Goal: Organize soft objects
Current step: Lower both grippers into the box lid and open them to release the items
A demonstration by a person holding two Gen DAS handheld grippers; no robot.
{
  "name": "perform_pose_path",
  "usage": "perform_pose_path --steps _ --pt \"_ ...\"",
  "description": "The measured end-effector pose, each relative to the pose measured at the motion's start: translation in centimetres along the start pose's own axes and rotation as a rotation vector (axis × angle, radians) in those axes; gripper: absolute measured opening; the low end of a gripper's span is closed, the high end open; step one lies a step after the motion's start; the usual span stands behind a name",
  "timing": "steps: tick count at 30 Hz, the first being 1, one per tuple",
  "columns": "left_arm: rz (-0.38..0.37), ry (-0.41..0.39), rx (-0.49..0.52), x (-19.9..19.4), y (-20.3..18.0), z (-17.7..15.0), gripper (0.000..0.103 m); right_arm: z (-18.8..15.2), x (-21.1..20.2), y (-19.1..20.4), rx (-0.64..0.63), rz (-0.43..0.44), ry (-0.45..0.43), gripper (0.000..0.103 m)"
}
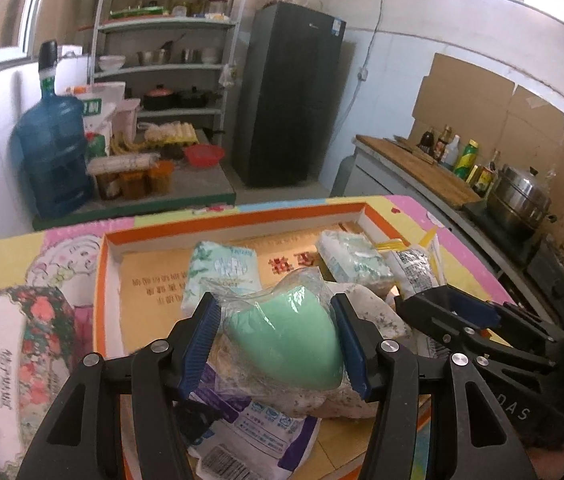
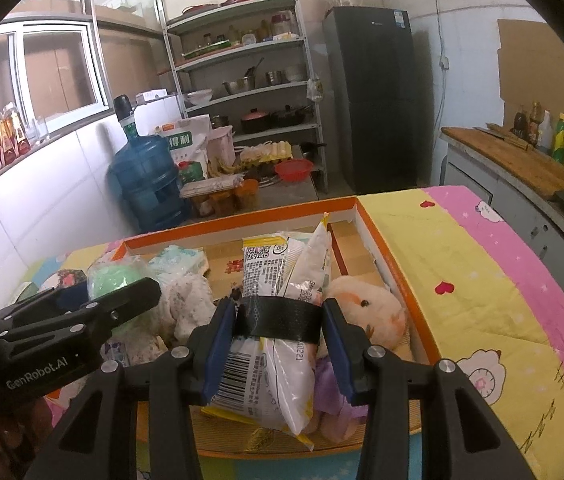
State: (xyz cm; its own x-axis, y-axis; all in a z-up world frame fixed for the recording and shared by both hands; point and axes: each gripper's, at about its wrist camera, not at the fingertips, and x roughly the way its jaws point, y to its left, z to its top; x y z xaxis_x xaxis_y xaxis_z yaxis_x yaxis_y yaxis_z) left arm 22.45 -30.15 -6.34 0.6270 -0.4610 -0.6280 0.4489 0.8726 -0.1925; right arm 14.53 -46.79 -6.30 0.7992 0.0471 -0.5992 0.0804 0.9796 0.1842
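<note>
Left gripper (image 1: 276,340): blue pads pressed against both flanks of a mint-green sponge in clear wrap (image 1: 286,340), jaws about two-thirds apart because the bundle is bulky; the film creases at the contact, so this reads as a real pinch, not a hover. Right gripper (image 2: 278,344): jaws roughly half apart, clamped on a pair of snack packets bound by black tape (image 2: 282,320), gripped right at the band, probably so the slippery pouches stay together. Both loads hang just above the orange-rimmed box (image 1: 106,272); likely both are being lowered in side by side. In the right wrist view, a pink plush toy (image 2: 366,308) lies in the box at 2 o'clock from the claw, a purple soft item beneath it. In the left wrist view, a pale tissue pack (image 1: 222,272) sits at 11 o'clock, a second tissue pack (image 1: 352,258) at 1 o'clock, a purple-printed pouch (image 1: 258,428) under the claw. Outside the box, at 9 o'clock, a floral tissue pack (image 1: 18,344) waits on the cartoon cloth (image 2: 482,280), seemingly unsorted.
</note>
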Motion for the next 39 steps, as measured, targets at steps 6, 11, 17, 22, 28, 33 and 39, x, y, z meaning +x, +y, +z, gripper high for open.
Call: perform_pose_path --steps 6,11,17,22,28,33,39 --pt "-0.011 0.022 -0.008 0.9 0.2 -0.4 0.058 -0.3 0.6 -0.1 -0.004 0.003 0.013 0.045" --pt "-0.016 0.038 -0.018 1.6 0.5 -0.5 0.058 -0.6 1.3 -0.4 0.004 0.007 0.031 0.046" --pt "-0.023 0.05 -0.025 2.2 0.6 -0.6 0.06 -0.7 1.6 -0.4 -0.001 0.009 0.032 0.046" --pt "-0.025 0.054 -0.018 2.4 0.4 -0.8 0.067 -0.8 1.8 -0.4 -0.001 0.012 0.032 0.046" --pt "-0.028 0.041 -0.012 2.0 0.2 -0.8 0.069 -0.8 1.8 -0.3 0.0 0.012 0.014 0.052" --pt "-0.029 0.024 -0.01 1.2 0.2 -0.7 0.07 -0.8 1.3 -0.3 0.0 0.016 -0.002 0.054" --pt "-0.028 -0.002 0.001 0.1 -0.1 -0.5 0.07 -0.7 0.2 -0.1 -0.001 0.016 -0.026 0.054"
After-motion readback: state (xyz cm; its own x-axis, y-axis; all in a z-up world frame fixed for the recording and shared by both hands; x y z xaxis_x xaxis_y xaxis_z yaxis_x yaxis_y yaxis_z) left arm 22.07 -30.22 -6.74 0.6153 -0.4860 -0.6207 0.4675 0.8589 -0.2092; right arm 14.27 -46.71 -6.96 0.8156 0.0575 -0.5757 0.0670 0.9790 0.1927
